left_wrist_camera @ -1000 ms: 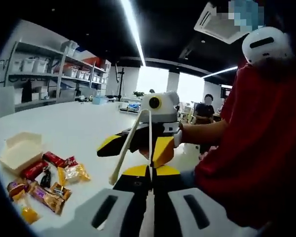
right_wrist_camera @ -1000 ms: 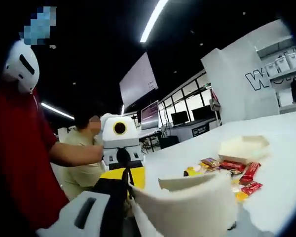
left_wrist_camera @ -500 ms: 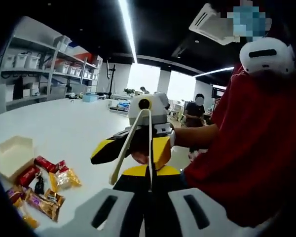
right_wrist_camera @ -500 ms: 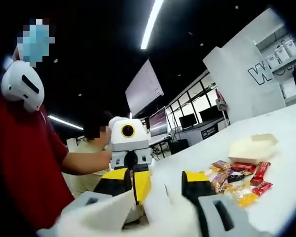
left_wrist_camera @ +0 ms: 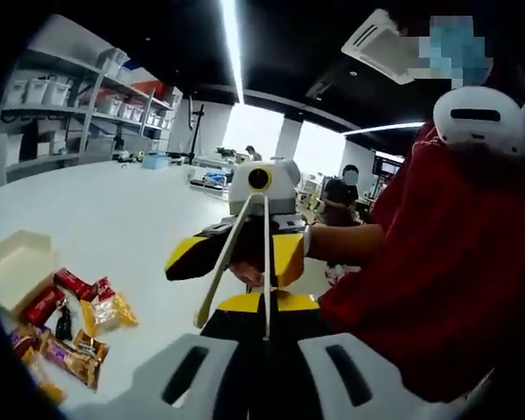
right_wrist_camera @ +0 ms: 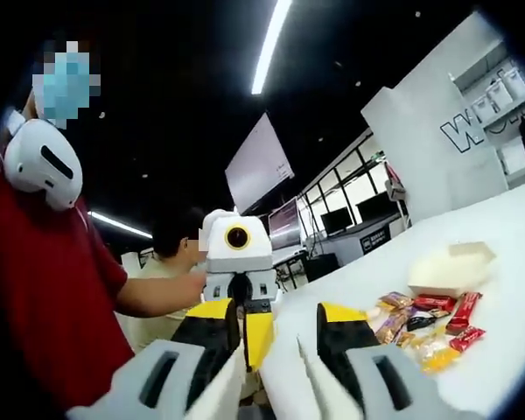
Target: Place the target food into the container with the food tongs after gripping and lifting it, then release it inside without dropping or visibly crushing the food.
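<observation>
Holding cream food tongs (left_wrist_camera: 241, 254) in closed left gripper (left_wrist_camera: 267, 328), right gripper (right_wrist_camera: 271, 350) jaws parted, wrapped snacks (left_wrist_camera: 70, 319) beside open box (left_wrist_camera: 17, 262)

The two cameras face each other at close range above the white table (left_wrist_camera: 131, 219). The left gripper view looks toward the right gripper (left_wrist_camera: 245, 254), the snack packets (left_wrist_camera: 70, 319) lying left of it. The right gripper view looks back; the same snack packets (right_wrist_camera: 424, 324) lie to the right.
</observation>
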### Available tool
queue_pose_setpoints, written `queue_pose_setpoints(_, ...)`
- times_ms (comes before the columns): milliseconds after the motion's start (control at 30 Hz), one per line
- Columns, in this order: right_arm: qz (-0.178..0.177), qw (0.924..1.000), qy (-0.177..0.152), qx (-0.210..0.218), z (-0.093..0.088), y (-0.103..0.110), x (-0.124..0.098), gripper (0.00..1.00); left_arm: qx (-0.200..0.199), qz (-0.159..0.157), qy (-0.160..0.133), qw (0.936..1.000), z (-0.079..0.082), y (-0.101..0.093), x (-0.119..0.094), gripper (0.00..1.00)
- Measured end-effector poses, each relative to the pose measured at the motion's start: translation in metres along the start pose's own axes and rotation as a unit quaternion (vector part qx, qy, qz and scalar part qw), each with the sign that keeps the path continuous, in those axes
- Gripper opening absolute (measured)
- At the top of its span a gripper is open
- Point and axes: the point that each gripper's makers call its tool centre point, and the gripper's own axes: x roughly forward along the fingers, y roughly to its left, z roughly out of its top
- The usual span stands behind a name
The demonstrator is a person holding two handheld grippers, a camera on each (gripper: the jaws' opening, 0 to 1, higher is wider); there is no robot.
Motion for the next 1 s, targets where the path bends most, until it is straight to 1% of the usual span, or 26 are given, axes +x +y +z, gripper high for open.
queue_pose_setpoints(67, 0.003, 1.0000, -0.003, 0.001, 0.0020, 0.0006, -0.0002, 0.31, 0.004, 0.001, -0.006, 1.0000, 0.0041, -0.0002, -0.0004, 0.01)
queue_pose_setpoints(167, 0.004, 1.0000, 0.004, 0.003, -0.0008, -0.0001, -0.0002, 0.31, 0.004, -0.001, -0.003, 1.0000, 0.0039, 0.0001, 0.0001, 0.01)
queue_pose_setpoints(200, 0.004, 1.0000, 0.008, 0.003, -0.0026, -0.0004, -0.0005, 0.32, 0.002, -0.002, -0.004, 1.0000, 0.0038, 0.0008, -0.0001, 0.01)
queue_pose_setpoints(233, 0.005, 0.9999, 0.010, 0.003, -0.0046, -0.0006, 0.0001, 0.33, -0.014, -0.004, -0.009, 0.9999, 0.0050, 0.0015, -0.0006, 0.01)
queue_pose_setpoints(300, 0.004, 0.9999, 0.012, 0.005, -0.0070, -0.0007, 0.0015, 0.35, -0.012, -0.004, -0.008, 0.9999, 0.0048, 0.0014, -0.0008, 0.01)
queue_pose_setpoints(433, 0.007, 0.9999, 0.004, 0.006, -0.0043, 0.0006, 0.0021, 0.33, -0.017, -0.008, -0.005, 0.9998, 0.0036, 0.0002, -0.0012, 0.01)
queue_pose_setpoints(500, 0.012, 0.9999, 0.006, 0.008, -0.0045, 0.0018, 0.0020, 0.28, -0.015, -0.008, -0.006, 0.9998, 0.0041, 0.0000, -0.0011, 0.01)
queue_pose_setpoints(667, 0.017, 0.9998, 0.007, 0.012, -0.0058, 0.0027, 0.0015, 0.29, -0.014, -0.012, -0.007, 0.9998, 0.0043, -0.0007, -0.0015, 0.01)
queue_pose_setpoints(767, 0.019, 0.9994, 0.006, 0.027, -0.0061, 0.0021, 0.0018, 0.31, -0.019, -0.017, -0.011, 0.9996, 0.0047, -0.0007, -0.0019, 0.01)
queue_pose_setpoints(800, 0.023, 0.9993, 0.008, 0.030, -0.0065, 0.0037, 0.0019, 0.29, -0.019, -0.018, -0.012, 0.9996, 0.0050, -0.0006, -0.0019, 0.01)
queue_pose_setpoints(867, 0.020, 0.9995, 0.009, 0.024, -0.0064, 0.0028, 0.0020, 0.30, -0.020, -0.018, -0.013, 0.9995, 0.0051, 0.0001, -0.0020, 0.01)
queue_pose_setpoints(900, 0.021, 0.9994, 0.009, 0.026, -0.0063, 0.0023, 0.0016, 0.29, -0.024, -0.018, -0.017, 0.9994, 0.0061, 0.0001, -0.0011, 0.01)
queue_pose_setpoints(1000, 0.025, 0.9991, 0.013, 0.033, -0.0078, 0.0041, 0.0006, 0.27, -0.029, -0.020, -0.015, 0.9993, 0.0045, -0.0007, 0.0006, 0.01)
